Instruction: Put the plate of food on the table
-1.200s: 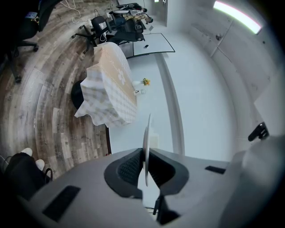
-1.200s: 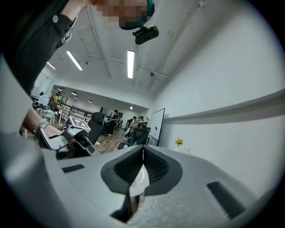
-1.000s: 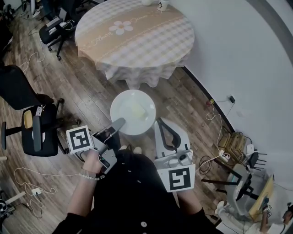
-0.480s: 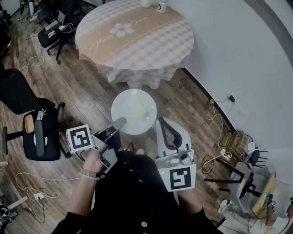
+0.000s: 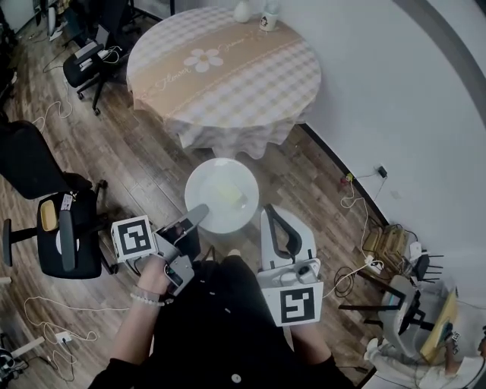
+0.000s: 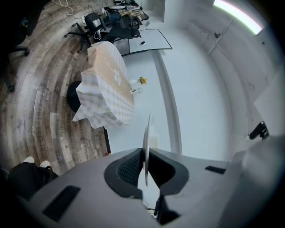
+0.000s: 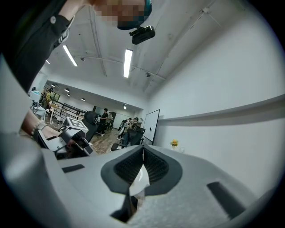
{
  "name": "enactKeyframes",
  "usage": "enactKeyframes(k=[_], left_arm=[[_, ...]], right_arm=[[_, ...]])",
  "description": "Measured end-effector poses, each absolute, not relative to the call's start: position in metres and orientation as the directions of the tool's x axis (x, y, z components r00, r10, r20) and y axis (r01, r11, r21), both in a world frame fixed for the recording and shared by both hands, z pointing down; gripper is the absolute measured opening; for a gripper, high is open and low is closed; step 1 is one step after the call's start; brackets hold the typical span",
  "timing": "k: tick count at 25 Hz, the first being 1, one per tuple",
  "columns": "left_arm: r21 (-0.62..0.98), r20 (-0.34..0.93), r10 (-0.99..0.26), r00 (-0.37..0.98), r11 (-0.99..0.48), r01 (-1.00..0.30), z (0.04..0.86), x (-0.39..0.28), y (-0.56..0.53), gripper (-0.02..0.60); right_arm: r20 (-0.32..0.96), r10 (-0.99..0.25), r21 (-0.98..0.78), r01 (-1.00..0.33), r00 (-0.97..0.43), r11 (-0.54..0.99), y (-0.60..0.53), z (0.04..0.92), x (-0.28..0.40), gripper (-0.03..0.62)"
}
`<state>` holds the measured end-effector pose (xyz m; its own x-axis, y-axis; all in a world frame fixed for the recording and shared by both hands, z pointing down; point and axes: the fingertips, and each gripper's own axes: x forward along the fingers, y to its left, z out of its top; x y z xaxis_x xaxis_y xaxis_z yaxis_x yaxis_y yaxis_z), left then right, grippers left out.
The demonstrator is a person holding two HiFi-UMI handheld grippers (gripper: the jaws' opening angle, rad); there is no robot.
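Table point(image 5: 228, 68) sits slightly lower in the head view than a second ago, and the carried plate point(image 5: 220, 196) is just short of its near edge.
Left gripper point(image 5: 200, 210) clamps the plate's near-left rim and right gripper point(image 5: 267, 212) its near-right rim. The plate is held level over the floor point(image 5: 137, 159), with the table straight ahead on the far side, equally near both hands.

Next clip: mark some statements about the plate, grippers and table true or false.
1. The left gripper and right gripper each clamp the white round plate by its rim. True.
2. The plate rests on the round table with the checked cloth. False: it is held above the wooden floor, short of the table.
3. Pale yellow food lies on the plate. True.
4. The table holds nothing. False: a white vase and a small white cup stand at its far edge.
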<state>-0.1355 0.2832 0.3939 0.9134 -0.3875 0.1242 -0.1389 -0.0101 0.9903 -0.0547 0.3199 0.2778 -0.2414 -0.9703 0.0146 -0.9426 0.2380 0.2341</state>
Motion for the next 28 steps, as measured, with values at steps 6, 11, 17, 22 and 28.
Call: enactKeyframes(k=[6,11,17,22,28], left_arm=[[0.984,0.158,-0.385,0.909,-0.009,-0.175,0.394,-0.131,0.276,0.017],[0.987,0.150,-0.389,0.909,0.001,-0.162,0.398,-0.122,0.265,0.017],[0.985,0.159,-0.408,0.899,0.011,-0.170,0.400,-0.106,0.241,0.017],[0.987,0.152,-0.433,0.889,0.012,-0.163,0.399,-0.091,0.216,0.017],[0.986,0.154,-0.457,0.876,0.017,-0.165,0.398,-0.071,0.189,0.017]], right_arm=[[0.018,-0.968,0.240,-0.939,-0.250,0.247,0.310,0.273,-0.049,0.000],[0.024,-0.963,0.257,-0.929,-0.269,0.266,0.293,0.276,-0.045,0.000],[0.029,-0.953,0.265,-0.917,-0.301,0.298,0.263,0.276,-0.030,0.000],[0.023,-0.944,0.271,-0.906,-0.330,0.324,0.235,0.276,-0.017,0.000],[0.024,-0.932,0.282,-0.892,-0.362,0.354,0.205,0.274,0.003,0.000]])
